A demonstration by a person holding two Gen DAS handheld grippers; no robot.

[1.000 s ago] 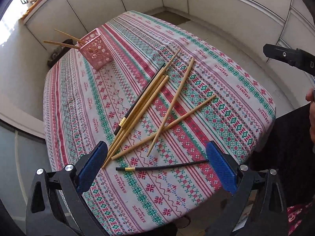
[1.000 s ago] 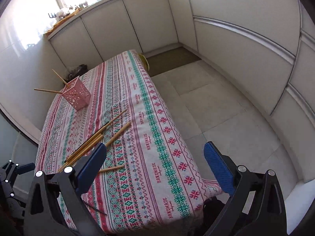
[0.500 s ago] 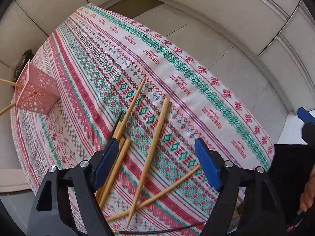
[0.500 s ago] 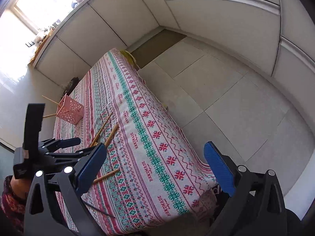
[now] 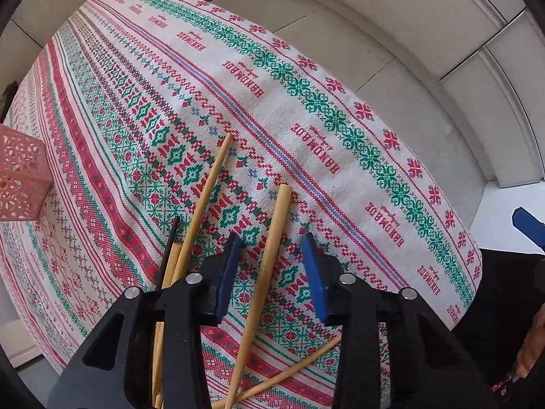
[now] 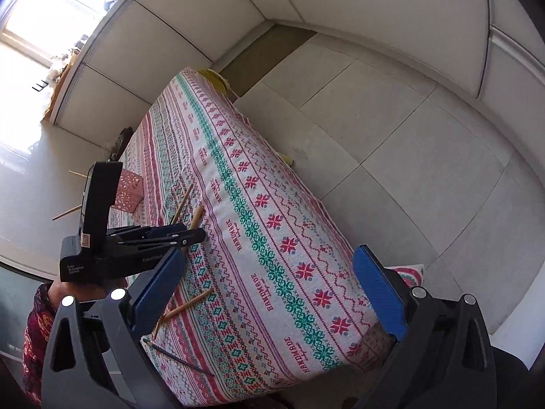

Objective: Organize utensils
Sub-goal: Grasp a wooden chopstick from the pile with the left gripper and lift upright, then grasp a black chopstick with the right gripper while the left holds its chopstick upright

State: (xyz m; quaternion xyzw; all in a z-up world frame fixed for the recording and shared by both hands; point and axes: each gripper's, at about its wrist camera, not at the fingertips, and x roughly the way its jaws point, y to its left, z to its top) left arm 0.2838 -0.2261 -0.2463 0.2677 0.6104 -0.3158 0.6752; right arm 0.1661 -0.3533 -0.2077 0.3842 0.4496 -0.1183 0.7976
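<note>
The left tongs [image 5: 270, 272] came down over the sticks and closed in.
One bamboo chopstick [image 5: 269, 259] lay on the table [image 5: 340, 143] between them, not yet pinched; the right tongs [image 6: 269, 293] stood wide open, holding nothing.

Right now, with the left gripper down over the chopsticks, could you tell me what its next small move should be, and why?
Probably let the left gripper finish closing on the wooden chopstick and then lift it slightly. Its jaws are closing with that stick between the blue pads, which do not yet press on it. The other sticks lie outside the jaws, and the pink holder stands off to the left as the likely destination.
</note>
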